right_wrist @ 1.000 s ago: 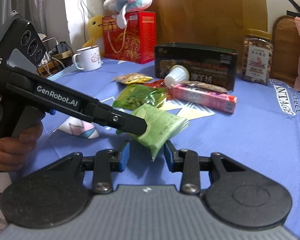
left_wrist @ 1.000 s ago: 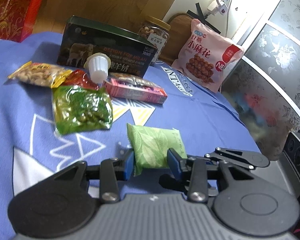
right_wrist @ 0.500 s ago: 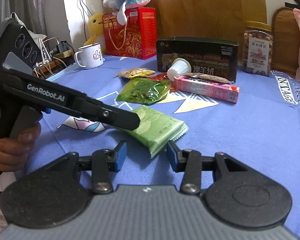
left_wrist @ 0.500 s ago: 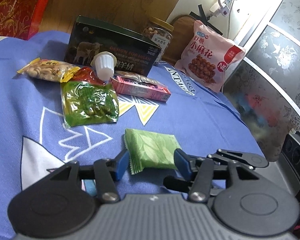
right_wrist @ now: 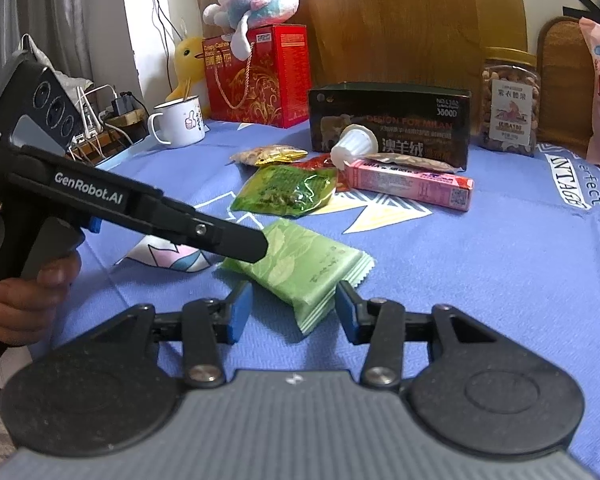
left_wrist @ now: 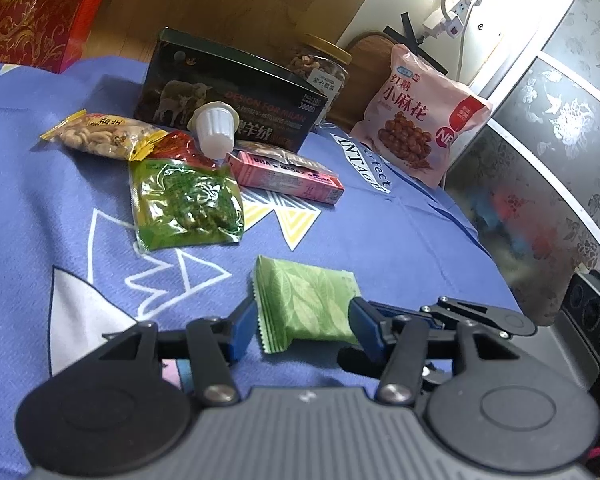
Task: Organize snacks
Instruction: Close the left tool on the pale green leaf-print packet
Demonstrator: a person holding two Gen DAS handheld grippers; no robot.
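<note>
A light green leaf-print packet (left_wrist: 306, 304) (right_wrist: 300, 264) lies flat on the blue cloth. Its near part sits between the blue pads of my left gripper (left_wrist: 304, 328), which is open with the pads just off its sides. My right gripper (right_wrist: 294, 312) is also open, and a crimped corner of the packet lies between its pads without being pressed. In the right wrist view the left gripper's black fingertip (right_wrist: 252, 246) hangs over the packet's far-left end. Farther back lie a dark green snack bag (left_wrist: 184, 204), a peanut pack (left_wrist: 100, 136), a white jelly cup (left_wrist: 216, 128) and a pink box (left_wrist: 284, 176).
A dark box (right_wrist: 388, 120), a nut jar (right_wrist: 508, 108) and a pink bag (left_wrist: 420, 120) stand along the back. A white mug (right_wrist: 180, 120) and a red gift box (right_wrist: 256, 76) are at the back left. A person's hand (right_wrist: 24, 292) holds the left gripper's handle.
The left gripper's jaws have spread and let go of the green packet, which was tilted up and now lies flat. The right gripper's jaws have widened a little too.
</note>
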